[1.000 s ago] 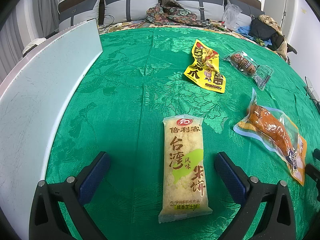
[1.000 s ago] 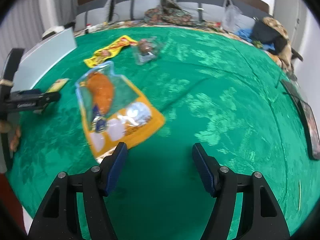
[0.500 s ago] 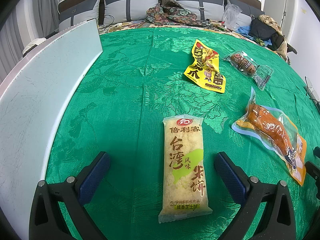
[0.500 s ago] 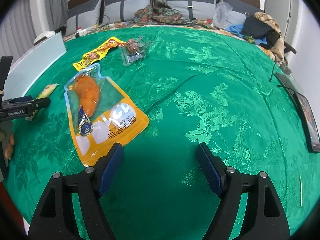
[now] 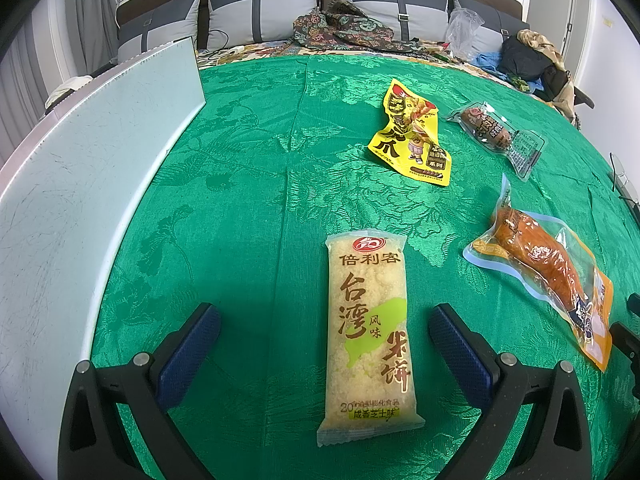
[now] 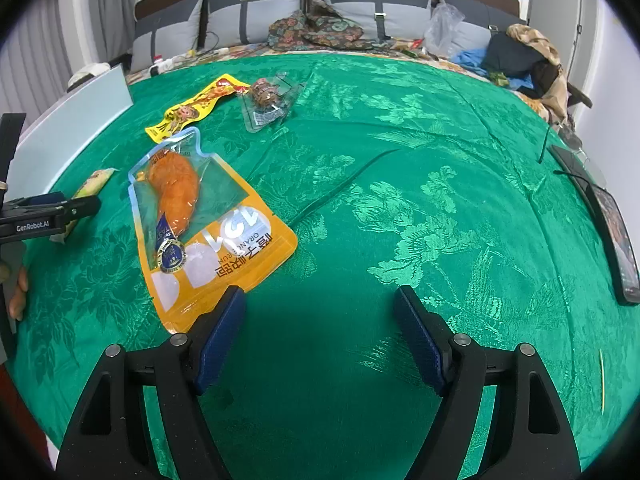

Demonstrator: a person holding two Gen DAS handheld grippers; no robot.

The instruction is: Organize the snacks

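While four snack packs lie scattered on the green cloth (image 5: 240,160) | nothing sorted yet | left gripper (image 5: 324,344) jaws wide astride rice cracker pack (image 5: 368,336), untouched | right gripper (image 6: 320,336) jaws just opened wide, empty

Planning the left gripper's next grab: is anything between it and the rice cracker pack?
Nothing visible. The rice cracker pack lies flat on the green cloth between the open fingers of the left gripper, with the other snacks well off to the side.
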